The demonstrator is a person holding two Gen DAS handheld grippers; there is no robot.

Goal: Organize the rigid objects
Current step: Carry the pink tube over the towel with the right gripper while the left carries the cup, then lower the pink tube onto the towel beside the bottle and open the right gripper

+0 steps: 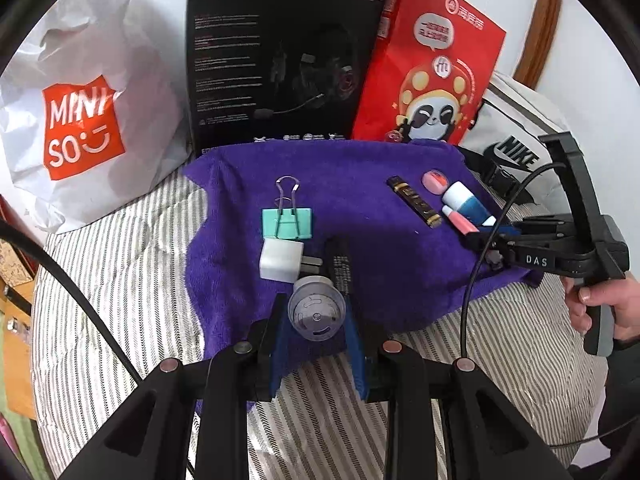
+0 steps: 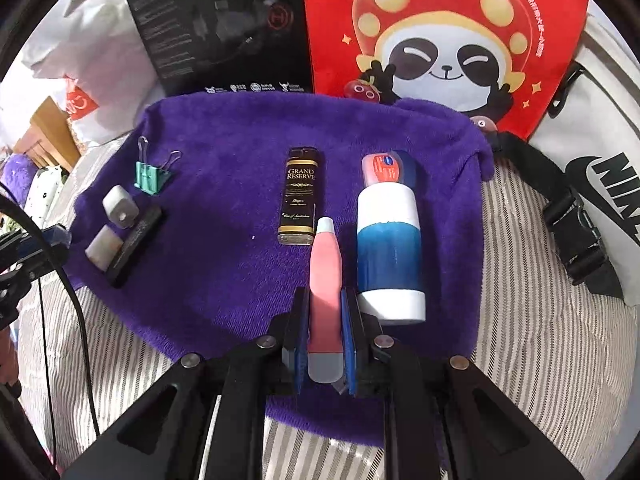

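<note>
A purple towel point(image 1: 384, 280) point(image 2: 224, 264) lies on striped bedding. My left gripper point(image 1: 316, 320) is shut on a round grey cap-like container point(image 1: 317, 310) point(image 2: 103, 252), just in front of a white charger plug point(image 1: 280, 260) point(image 2: 120, 204), a green binder clip point(image 1: 287, 222) point(image 2: 152, 176) and a black bar point(image 1: 340, 264) point(image 2: 134, 240). My right gripper point(image 2: 325, 312) point(image 1: 480, 238) is shut on a pink tube point(image 2: 325, 276) point(image 1: 460, 220) with a white tip. The tube lies between a black-and-gold box point(image 2: 300, 196) point(image 1: 416, 202) and a white-and-blue bottle point(image 2: 390, 248) point(image 1: 468, 202). A small pink tin point(image 2: 382, 168) point(image 1: 436, 180) sits behind the bottle.
Behind the towel stand a black headset box point(image 1: 280, 60), a red panda bag point(image 1: 432, 80) point(image 2: 440, 40) and a white shopping bag point(image 1: 80, 120). A white sports bag point(image 2: 592, 184) with black straps lies to the right. A hand point(image 1: 608, 308) holds the right gripper's handle.
</note>
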